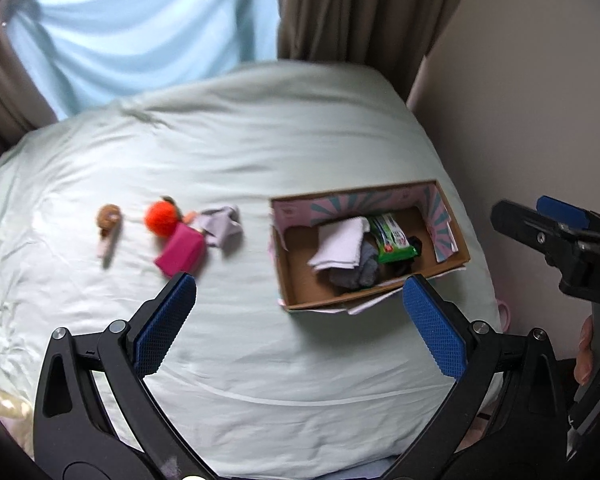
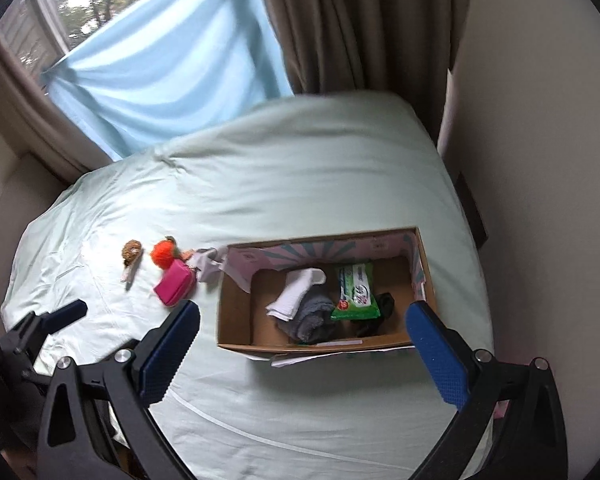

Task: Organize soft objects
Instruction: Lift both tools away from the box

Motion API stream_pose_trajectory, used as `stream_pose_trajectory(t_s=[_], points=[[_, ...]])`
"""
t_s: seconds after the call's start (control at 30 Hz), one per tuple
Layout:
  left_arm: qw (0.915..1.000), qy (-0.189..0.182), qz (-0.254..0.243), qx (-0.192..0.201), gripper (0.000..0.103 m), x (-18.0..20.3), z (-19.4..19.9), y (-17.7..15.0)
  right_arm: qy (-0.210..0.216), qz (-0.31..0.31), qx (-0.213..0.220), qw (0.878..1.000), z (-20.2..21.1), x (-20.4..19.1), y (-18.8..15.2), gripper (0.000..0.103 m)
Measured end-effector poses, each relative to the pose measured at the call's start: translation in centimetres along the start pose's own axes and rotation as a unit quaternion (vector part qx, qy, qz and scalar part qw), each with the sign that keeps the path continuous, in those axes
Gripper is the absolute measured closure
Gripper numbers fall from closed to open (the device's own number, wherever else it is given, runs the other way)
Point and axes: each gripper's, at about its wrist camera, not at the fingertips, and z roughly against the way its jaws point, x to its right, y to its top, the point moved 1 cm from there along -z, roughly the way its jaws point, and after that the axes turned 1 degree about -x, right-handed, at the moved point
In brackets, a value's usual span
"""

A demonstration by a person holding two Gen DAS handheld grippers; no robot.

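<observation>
Partly done. Box [image 2: 236, 320] on bed [image 2: 300, 184] already holds white cloth [image 2: 296, 290], grey towel [image 2: 310, 318], wipes pack [image 2: 356, 290], dark item [image 2: 385, 304]. Left outside, just beside box: lilac cloth [image 1: 222, 226], pink pouch [image 1: 180, 254], orange pompom [image 1: 162, 218], small brown toy [image 1: 108, 220]. Left gripper [image 1: 296, 320] fingers wide apart, empty, above bed. Right gripper [image 2: 302, 354] fingers wide apart, empty, over box's near edge.

Both wrist views look down from above; share bed [image 1: 260, 152] and box [image 2: 236, 312]
</observation>
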Motion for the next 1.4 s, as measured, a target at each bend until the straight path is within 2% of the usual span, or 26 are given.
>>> stream_pose_trajectory(t_s=[0.13,0.27,0.47,0.8,1.0,1.2,1.4], points=[[0.9987,0.018,0.006,0.046,0.0,-2.6,3.5,-0.7,0.003,0.019,0.029,0.999,2.4,-2.3,-0.7,0.0],[0.9956,0.032,0.022,0.086,0.0,-5.5,6.5,-1.7,-0.004,0.03,0.076,0.997,4.8,-4.9,-1.5,0.0],[0.9907,0.04,0.045,0.123,0.0,-10.5,9.6,-3.1,-0.004,0.033,0.116,0.993,6.3,-9.1,-2.4,0.0],[0.988,0.04,0.059,0.137,0.0,-20.4,12.0,-4.9,-0.022,0.003,0.134,0.991,6.4,-16.8,-4.4,0.0],[0.9883,0.032,0.062,0.136,0.0,-25.9,12.1,-5.0,-0.026,-0.014,0.141,0.989,6.1,-21.2,-4.5,0.0],[0.989,0.044,0.042,0.135,0.0,-31.7,10.7,-4.7,-0.035,-0.027,0.154,0.987,4.4,-26.1,-4.3,0.0],[0.9904,0.047,0.023,0.128,0.0,-36.6,7.9,-4.0,-0.048,-0.054,0.164,0.984,1.7,-29.3,-3.9,0.0]])
